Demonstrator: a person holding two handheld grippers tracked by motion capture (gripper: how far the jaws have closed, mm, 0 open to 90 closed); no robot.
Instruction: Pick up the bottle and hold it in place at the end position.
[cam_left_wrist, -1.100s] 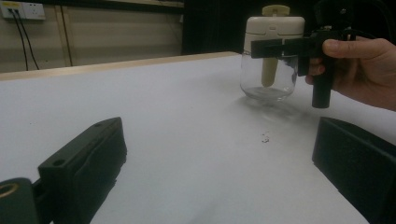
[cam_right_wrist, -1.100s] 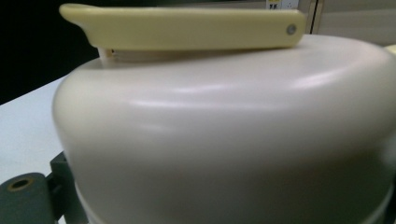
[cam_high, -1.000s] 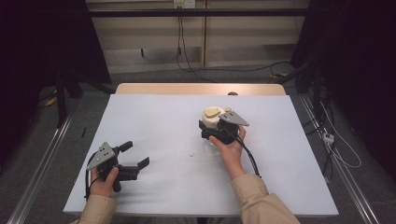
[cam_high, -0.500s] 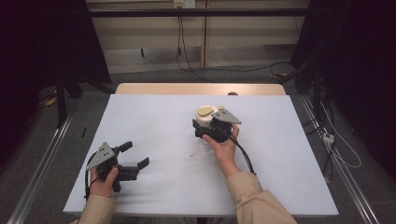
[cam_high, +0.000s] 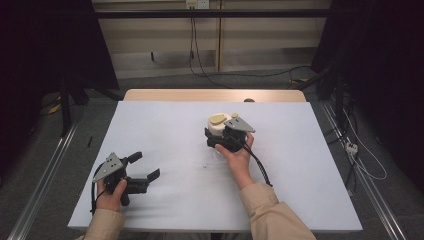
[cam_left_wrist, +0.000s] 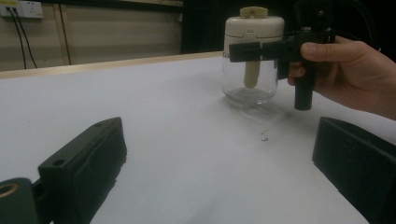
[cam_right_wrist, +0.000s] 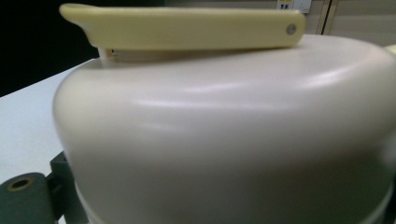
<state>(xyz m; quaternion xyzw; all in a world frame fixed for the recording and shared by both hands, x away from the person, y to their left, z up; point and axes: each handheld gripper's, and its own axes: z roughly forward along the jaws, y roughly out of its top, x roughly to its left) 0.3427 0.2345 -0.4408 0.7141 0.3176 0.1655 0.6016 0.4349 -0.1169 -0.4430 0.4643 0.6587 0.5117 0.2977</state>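
A clear glass jar (cam_high: 218, 126) with a cream lid and a pale yellow lever on top stands near the middle of the white table (cam_high: 160, 125). My right gripper (cam_high: 216, 136) is shut on the jar, its black jaws clamped across the lid's lower edge. In the left gripper view, the jar (cam_left_wrist: 251, 70) is upright at or just above the tabletop, and a yellow stem hangs inside the glass. The cream lid (cam_right_wrist: 233, 140) and the yellow lever (cam_right_wrist: 187, 27) sit very close in the right gripper view. My left gripper (cam_high: 145, 167) rests open at the front left, nothing between its jaws (cam_left_wrist: 219, 177).
A small speck (cam_high: 205, 165) lies on the table in front of the jar. A dark little object (cam_high: 248, 100) sits at the far wooden edge. Cables (cam_high: 360, 160) trail on the floor to the right, and metal rails run along both sides.
My right gripper has carried the jar a little to the left. The left gripper has stayed where it was, still open.
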